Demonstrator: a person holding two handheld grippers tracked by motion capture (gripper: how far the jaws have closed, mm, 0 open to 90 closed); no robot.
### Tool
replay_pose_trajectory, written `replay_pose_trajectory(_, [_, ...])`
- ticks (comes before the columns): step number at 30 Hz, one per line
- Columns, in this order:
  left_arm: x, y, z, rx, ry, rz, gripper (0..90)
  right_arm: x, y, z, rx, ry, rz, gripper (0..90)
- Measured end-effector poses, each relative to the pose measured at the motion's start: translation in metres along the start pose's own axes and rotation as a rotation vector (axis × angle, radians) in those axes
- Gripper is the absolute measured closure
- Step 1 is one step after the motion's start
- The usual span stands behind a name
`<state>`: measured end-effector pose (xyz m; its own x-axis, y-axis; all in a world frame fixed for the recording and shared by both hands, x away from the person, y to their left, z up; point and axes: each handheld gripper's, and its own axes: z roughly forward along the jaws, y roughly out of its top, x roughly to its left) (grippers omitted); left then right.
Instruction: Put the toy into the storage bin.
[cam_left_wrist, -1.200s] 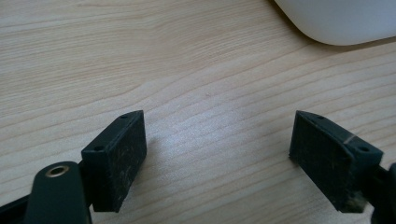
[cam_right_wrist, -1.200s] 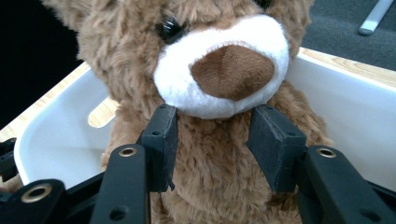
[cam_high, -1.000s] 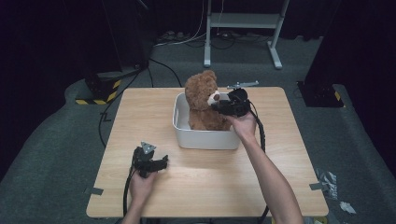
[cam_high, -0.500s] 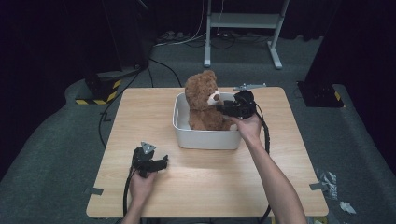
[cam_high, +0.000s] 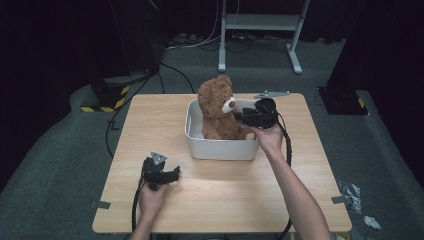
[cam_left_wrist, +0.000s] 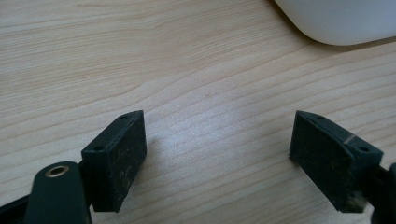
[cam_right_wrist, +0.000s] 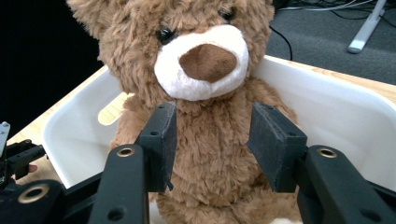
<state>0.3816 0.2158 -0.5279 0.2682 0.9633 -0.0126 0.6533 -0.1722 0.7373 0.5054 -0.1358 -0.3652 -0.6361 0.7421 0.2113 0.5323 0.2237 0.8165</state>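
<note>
Because the teddy bear (cam_high: 219, 109) is plush, it likely weighs little and squashes under pressure, so its chest looks the soundest place to take hold. It sits upright in the white tub (cam_high: 222, 148) on the table (cam_high: 230, 195). The right gripper (cam_right_wrist: 212, 144) stands half open, jaws flanking the chest, apparently not yet pinching. The left gripper (cam_left_wrist: 219, 161) rests wide open and empty over bare wood. From above, the jaw gap is hidden; the right gripper view shows it plainly.

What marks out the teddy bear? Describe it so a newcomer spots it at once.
Start at the wooden table and find the white tub near its far edge. Sitting upright inside is the teddy bear, with the right gripper at its chest. It is the one furry brown thing there, with a white muzzle and brown nose.
</note>
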Motion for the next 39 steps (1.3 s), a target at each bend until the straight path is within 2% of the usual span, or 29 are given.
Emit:
replay_pose_trajectory(14, [0.0,0.0,0.0,0.0,0.0,0.0,18.8,-0.006,-0.005,-0.016,-0.028,-0.011,0.005,51.5])
replay_pose_trajectory(39, [0.0,0.0,0.0,0.0,0.001,0.004,18.8,-0.009,-0.016,-0.031,-0.07,-0.006,0.015,51.2])
